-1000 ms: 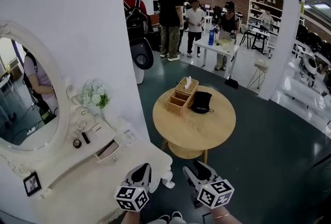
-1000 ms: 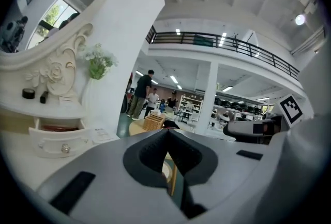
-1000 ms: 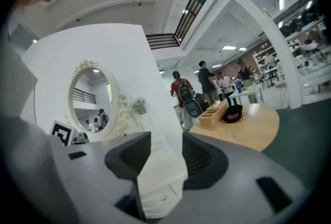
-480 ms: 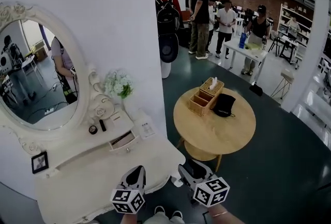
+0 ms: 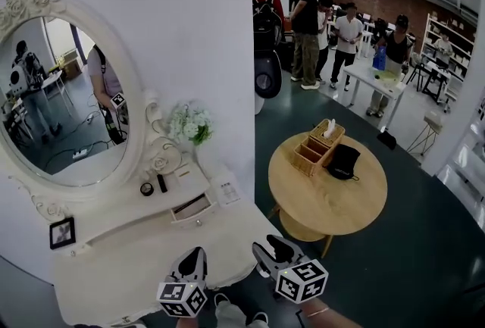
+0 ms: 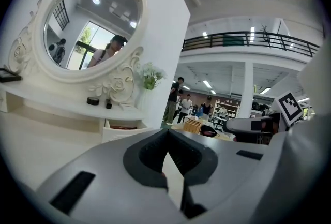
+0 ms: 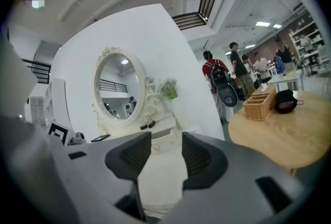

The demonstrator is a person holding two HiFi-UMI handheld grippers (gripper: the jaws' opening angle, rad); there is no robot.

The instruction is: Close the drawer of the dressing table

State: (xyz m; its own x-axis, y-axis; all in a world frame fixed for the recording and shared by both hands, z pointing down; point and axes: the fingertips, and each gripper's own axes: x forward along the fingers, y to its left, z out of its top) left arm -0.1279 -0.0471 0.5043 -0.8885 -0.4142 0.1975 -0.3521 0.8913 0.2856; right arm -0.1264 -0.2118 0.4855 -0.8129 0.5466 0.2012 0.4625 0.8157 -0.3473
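The white dressing table stands against the white wall under an oval mirror. Its small drawer is pulled out a little; it also shows as the drawer in the left gripper view and the drawer in the right gripper view. My left gripper hovers over the table's front edge, below the drawer, shut with nothing in it. To the right, my right gripper is off the table's right corner; this gripper is open, empty, and aimed at the drawer front.
A flower bunch, small dark jars and a photo frame sit on the dressing table. At the right, a round wooden table carries a wicker box and a black bag. Several people stand beyond.
The view has swung left, so the dressing table and mirror fill more of the frame. Both grippers sit slightly lower and nearer the table's front. The drawer remains pulled out.
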